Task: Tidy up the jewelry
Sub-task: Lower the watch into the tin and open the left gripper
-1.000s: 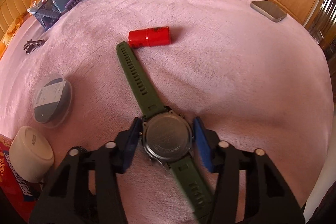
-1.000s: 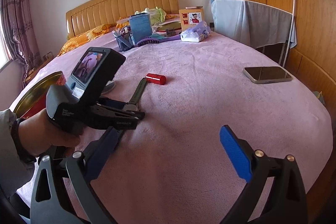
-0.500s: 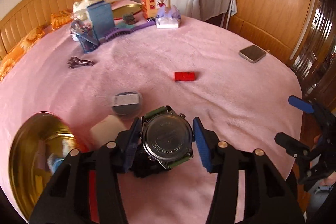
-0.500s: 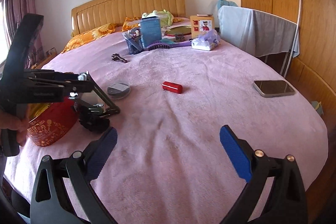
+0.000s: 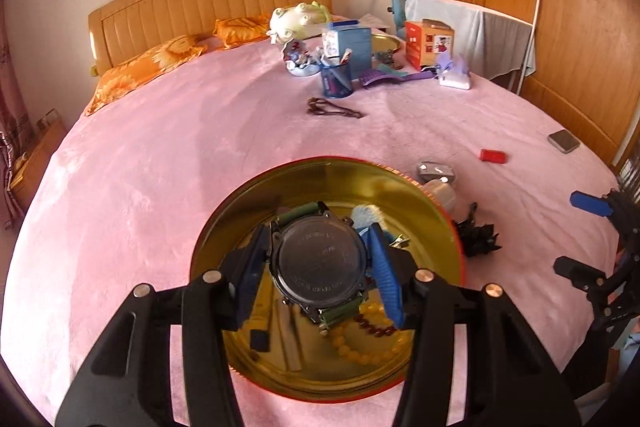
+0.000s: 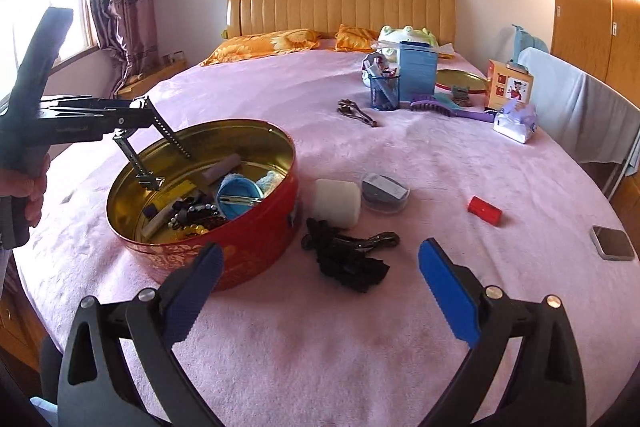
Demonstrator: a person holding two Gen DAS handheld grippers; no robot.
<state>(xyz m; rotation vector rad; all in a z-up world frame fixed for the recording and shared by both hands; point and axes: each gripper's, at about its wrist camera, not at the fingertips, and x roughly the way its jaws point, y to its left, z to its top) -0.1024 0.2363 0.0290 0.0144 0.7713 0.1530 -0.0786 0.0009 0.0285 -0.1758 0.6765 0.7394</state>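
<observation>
Where bedspread lay before, left gripper (image 5: 318, 269) fingers clamp the watch (image 5: 318, 265) over the tin (image 5: 436, 203) (right gripper (image 6: 320, 291) gapes empty).

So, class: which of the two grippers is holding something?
The left gripper: its blue pads clamp the watch over the tin. The right gripper hangs open with nothing between its fingers.
</observation>
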